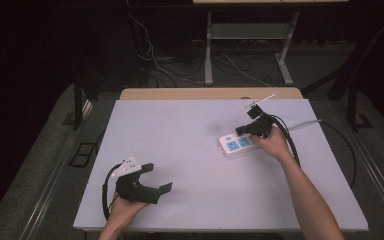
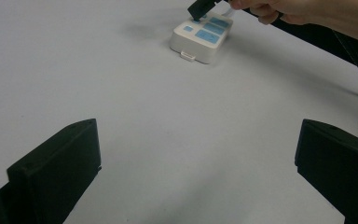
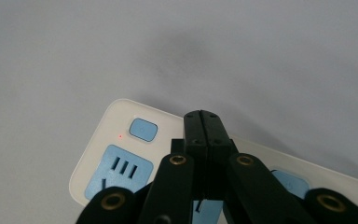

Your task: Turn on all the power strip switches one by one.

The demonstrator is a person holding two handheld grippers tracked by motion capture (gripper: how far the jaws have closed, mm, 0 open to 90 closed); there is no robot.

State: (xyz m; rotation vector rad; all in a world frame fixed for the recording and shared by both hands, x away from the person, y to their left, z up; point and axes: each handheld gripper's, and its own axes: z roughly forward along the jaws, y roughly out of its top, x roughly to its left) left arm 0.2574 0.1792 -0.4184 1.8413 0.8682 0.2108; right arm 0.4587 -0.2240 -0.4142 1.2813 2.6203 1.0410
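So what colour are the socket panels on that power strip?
Light blue, on a white power strip; clearest in the right gripper view.

The power strip (image 3: 121,154) is showing a cream-white body with light-blue socket panels, a light-blue button (image 3: 142,129) and a small red light (image 3: 120,136) beside it. The right gripper (image 3: 204,122) is appearing black, with brass-coloured rivets along its linkage. The left gripper (image 1: 152,180) is likewise showing black jaws, carrying a pale grey plate (image 1: 129,165) on top. The table (image 1: 180,150) is presenting a plain, unpatterned pale lavender-grey top with a light wooden edge at the far side.
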